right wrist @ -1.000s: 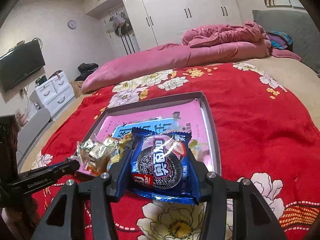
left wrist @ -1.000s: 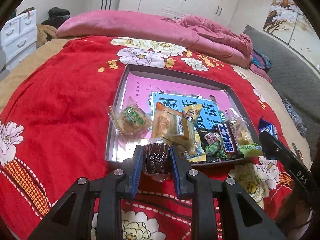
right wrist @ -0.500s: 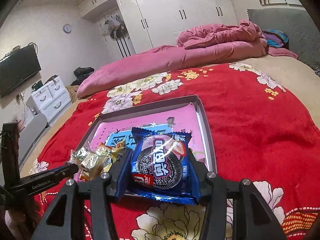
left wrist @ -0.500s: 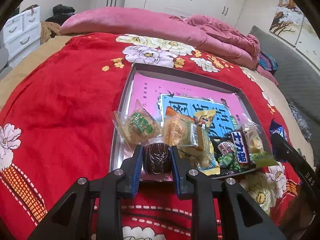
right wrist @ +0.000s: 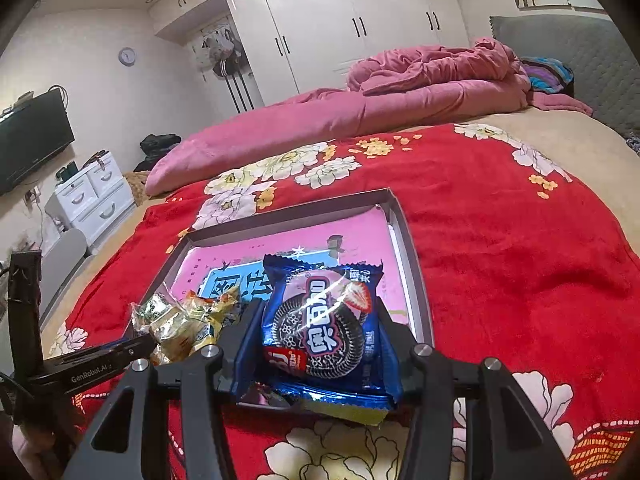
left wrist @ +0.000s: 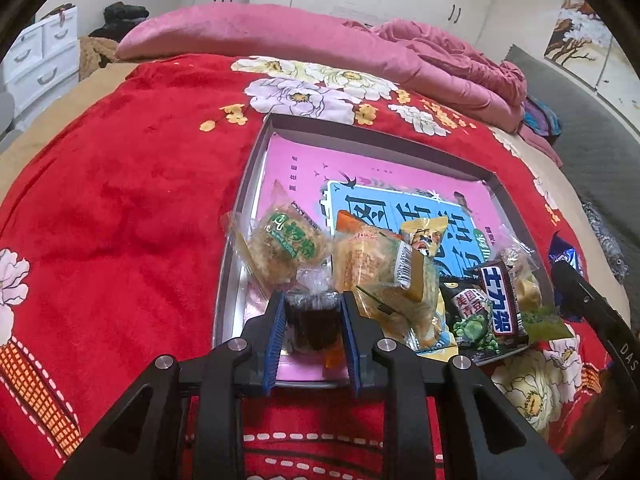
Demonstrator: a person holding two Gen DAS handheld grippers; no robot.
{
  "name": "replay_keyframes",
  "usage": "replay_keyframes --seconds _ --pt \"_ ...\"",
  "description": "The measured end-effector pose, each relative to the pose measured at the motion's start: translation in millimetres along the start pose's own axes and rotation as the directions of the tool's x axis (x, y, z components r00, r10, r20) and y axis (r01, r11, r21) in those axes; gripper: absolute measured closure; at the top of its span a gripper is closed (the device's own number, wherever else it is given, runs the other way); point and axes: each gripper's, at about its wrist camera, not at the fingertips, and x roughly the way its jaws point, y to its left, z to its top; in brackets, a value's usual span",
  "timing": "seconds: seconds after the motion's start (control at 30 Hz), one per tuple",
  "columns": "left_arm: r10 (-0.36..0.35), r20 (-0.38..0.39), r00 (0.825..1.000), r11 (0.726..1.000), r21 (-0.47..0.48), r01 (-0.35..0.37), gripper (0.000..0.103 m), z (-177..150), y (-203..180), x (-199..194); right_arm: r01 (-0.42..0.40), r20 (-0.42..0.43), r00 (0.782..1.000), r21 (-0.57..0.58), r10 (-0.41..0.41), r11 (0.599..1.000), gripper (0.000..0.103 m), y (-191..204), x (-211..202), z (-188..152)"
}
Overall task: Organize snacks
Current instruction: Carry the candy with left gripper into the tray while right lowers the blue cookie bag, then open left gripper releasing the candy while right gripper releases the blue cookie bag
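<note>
Crinkly, light, slippery film: dark wrapped sweet (left wrist: 313, 322) clenched in left claw (left wrist: 313, 334), blue biscuit pack (right wrist: 320, 326) in right claw (right wrist: 316, 344); grip mid-body, gently, over tray (left wrist: 256, 168).

I see tray's (left wrist: 256, 168) far half free; snack pile (left wrist: 384, 276) blocks near edge, prob. tight by my claws.

A bed under a red floral blanket (right wrist: 500, 248) fills the room, a pink quilt (right wrist: 360, 116) heaped at twelve o'clock before glossy white wardrobes (right wrist: 340, 20), with a white drawer unit (right wrist: 92, 196), black television (right wrist: 32, 140) and round wall clock (right wrist: 127, 56) toward ten o'clock.
</note>
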Motion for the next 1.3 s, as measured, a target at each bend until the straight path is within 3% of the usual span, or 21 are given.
replay_keyframes --seconds 0.8,1.3 --pt "-0.006 -0.008 1.0 1.0 0.011 0.006 0.076 0 -5 4 -0.007 -0.031 1.0 -0.114 0.003 0.993 0.052 26 23 -1" --pt "-0.007 -0.008 1.0 1.0 0.009 0.007 0.076 0 -5 4 0.019 -0.064 0.998 -0.095 -0.025 0.995 0.052 18 34 -2"
